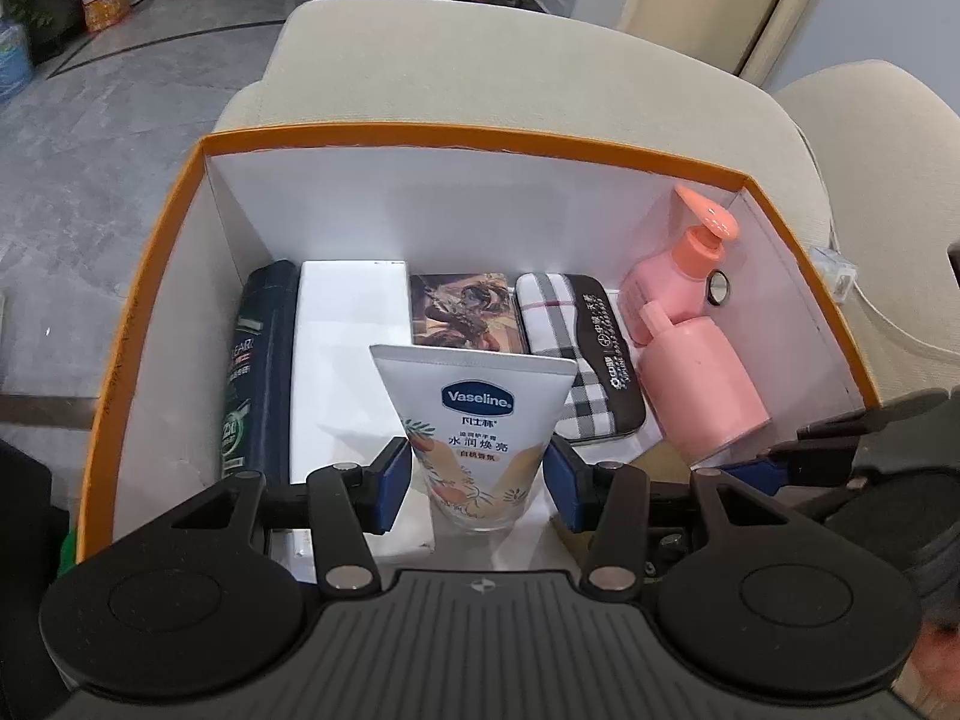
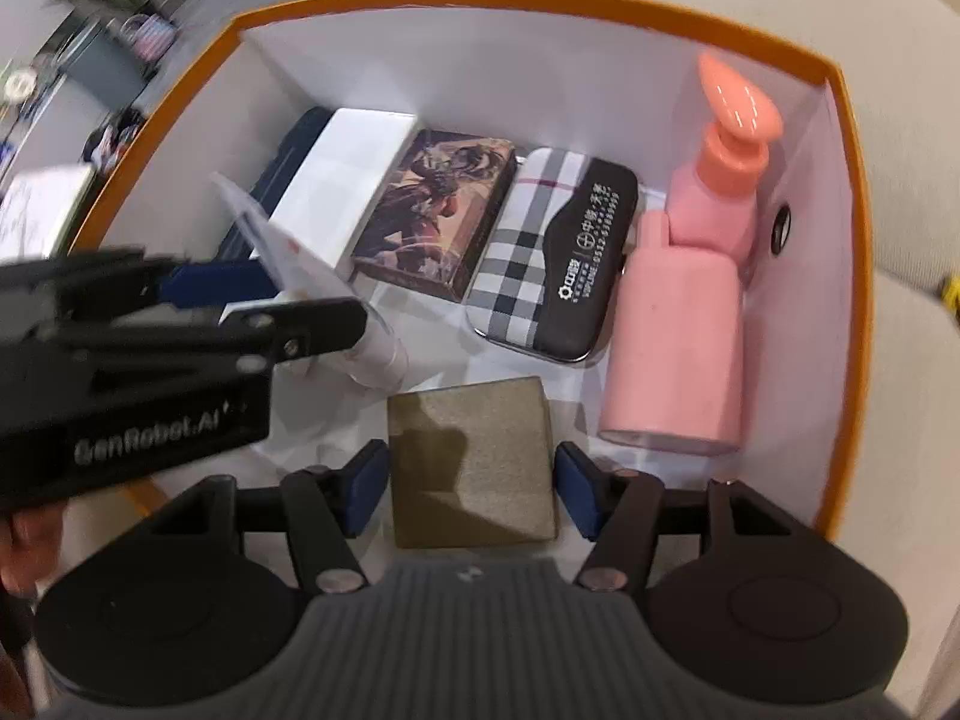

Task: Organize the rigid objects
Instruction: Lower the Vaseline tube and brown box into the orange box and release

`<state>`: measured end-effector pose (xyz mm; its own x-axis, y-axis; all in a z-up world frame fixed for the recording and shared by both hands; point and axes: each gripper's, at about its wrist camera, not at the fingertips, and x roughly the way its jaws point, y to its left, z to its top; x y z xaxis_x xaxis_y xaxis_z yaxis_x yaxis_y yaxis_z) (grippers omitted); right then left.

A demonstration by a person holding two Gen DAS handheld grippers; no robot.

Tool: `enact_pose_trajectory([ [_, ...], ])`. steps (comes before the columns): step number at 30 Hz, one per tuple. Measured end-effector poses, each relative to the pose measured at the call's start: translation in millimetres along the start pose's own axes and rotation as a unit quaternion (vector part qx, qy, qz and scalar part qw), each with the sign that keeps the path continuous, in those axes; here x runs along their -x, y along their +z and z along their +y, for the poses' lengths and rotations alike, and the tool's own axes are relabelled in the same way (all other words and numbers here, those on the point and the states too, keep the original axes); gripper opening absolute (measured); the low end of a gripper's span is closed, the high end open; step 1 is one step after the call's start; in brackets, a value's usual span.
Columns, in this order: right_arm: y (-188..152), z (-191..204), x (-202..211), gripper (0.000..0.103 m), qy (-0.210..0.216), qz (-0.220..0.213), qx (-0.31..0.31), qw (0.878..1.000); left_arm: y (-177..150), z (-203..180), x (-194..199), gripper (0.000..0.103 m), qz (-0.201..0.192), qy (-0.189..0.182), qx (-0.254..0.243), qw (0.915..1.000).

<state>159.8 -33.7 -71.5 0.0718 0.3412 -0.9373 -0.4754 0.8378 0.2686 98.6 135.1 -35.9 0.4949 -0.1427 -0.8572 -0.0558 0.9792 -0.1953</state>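
Note:
An orange-rimmed white box holds the objects. My left gripper is shut on a white Vaseline tube, held cap-down inside the box; it also shows in the right wrist view. My right gripper is around a flat olive-gold box near the front wall of the white box, pads at its sides. Along the bottom lie a dark shampoo bottle, a white box, a picture card box, a plaid tin and two pink bottles.
The box rests on a beige sofa. Grey tiled floor lies to the left, with a cardboard carton. A white plug lies on the sofa to the right of the box.

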Motion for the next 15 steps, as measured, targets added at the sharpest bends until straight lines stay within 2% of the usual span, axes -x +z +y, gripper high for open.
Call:
enact_pose_trajectory([
  [3, -1, 3, -1, 0.06, -0.012, -0.023, -0.02, 0.999, 3, 5, 4, 0.054, -0.005, -0.003, 0.007, 1.0],
  [5, -2, 4, 0, 0.06, -0.014, -0.035, -0.038, 0.999, 5, 6, 7, 0.046, -0.009, 0.001, 0.004, 1.0],
  [9, -7, -1, 1, 0.061, 0.013, -0.06, -0.071, 0.996, 9, 4, 7, 0.046, -0.009, -0.003, -0.001, 1.0],
  [11, -9, -2, 6, 0.062, 0.023, -0.069, -0.07, 0.995, 9, 4, 6, 0.046, -0.008, -0.007, 0.001, 0.9999],
  [15, -12, -3, 13, 0.062, 0.017, -0.062, -0.051, 0.997, 6, 6, 7, 0.046, -0.01, -0.02, 0.009, 0.9997],
])
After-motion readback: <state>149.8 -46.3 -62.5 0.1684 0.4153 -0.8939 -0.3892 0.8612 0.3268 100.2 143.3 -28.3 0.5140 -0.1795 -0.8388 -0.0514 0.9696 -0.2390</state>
